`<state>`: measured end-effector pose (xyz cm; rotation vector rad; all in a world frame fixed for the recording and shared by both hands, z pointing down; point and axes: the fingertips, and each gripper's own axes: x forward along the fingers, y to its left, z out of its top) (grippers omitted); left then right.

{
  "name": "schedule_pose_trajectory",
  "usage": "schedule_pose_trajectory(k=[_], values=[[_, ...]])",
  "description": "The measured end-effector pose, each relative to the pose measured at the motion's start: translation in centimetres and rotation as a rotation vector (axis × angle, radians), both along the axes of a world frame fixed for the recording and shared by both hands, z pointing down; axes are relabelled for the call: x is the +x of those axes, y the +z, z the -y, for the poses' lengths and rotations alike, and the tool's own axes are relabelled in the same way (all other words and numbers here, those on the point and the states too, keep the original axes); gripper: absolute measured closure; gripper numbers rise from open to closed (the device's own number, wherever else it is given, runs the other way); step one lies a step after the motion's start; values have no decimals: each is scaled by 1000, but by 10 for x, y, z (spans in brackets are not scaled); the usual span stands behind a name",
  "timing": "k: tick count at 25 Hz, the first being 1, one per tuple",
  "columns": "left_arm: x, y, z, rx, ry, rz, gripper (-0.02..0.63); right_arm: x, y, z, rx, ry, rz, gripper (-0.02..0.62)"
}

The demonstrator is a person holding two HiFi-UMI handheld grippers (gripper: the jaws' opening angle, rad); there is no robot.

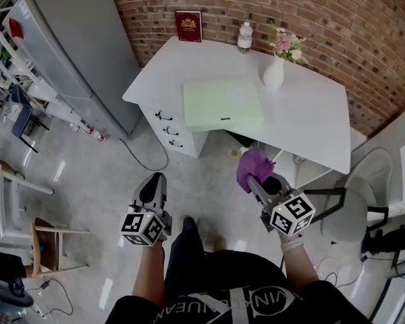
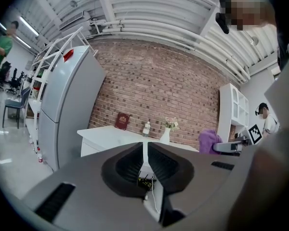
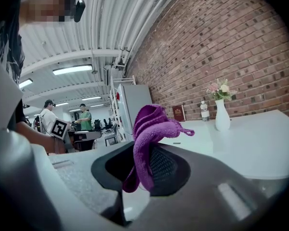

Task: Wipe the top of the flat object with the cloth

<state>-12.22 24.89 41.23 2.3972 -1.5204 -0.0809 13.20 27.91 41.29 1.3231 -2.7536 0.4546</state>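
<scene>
The right gripper [image 3: 143, 170] clamps a purple cloth [image 3: 151, 129]. The left gripper [image 2: 145, 165] is closed and empty. Both hover short of the white desk [image 1: 310, 113] bearing the pale green flat object [image 1: 221, 103].

Large open lab or workshop hall, with home-style office corner inside it. Hall indicated by exposed ceiling pipes [image 2: 149, 13], strip lights [image 3: 72, 70], glossy floor [image 1: 94, 181], office chairs [image 2: 14, 102], people [image 3: 84, 115] seen far behind. Brick wall [image 1: 270, 5], white desk [image 1: 310, 120], refrigerator [image 1: 74, 52], flower vase [image 1: 273, 73] grouped in corner.
</scene>
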Motion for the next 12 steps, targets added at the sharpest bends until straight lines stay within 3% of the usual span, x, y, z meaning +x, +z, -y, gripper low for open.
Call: schedule_pose_trajectory(k=[12], values=[[24, 2, 115, -8, 157, -16, 573, 17, -4, 89, -27, 125, -14, 515]])
